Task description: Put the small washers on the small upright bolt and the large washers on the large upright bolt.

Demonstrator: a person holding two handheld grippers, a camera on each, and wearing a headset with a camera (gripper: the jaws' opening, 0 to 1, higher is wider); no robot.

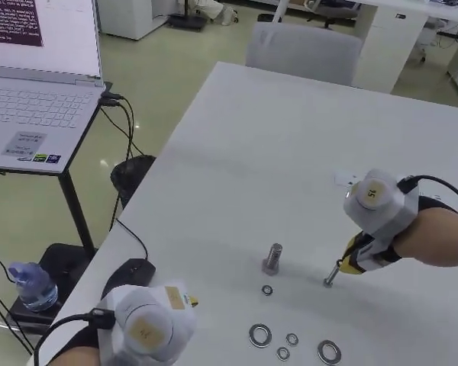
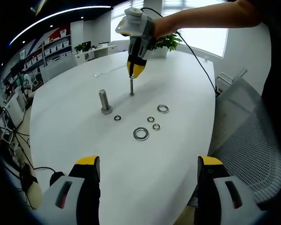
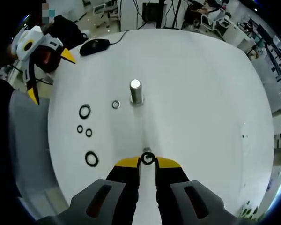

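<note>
While the right gripper [image 3: 147,163] pinches a small washer [image 3: 147,159] in nearly shut jaws right at the top of the small bolt [image 1: 330,277], the left gripper [image 2: 148,164] hangs wide open and empty over the table [image 1: 290,152] edge; the large bolt [image 1: 272,259] stands near the small bolt; five loose washers [image 1: 260,335] lie nearby.

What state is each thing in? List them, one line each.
Left claw: open, empty.
Right claw: shut on a small washer.
Small bolt: upright, under the right claw.
Large bolt: upright, bare.
Five loose washers: flat on the table.
Laptop: open, screen lit.
</note>
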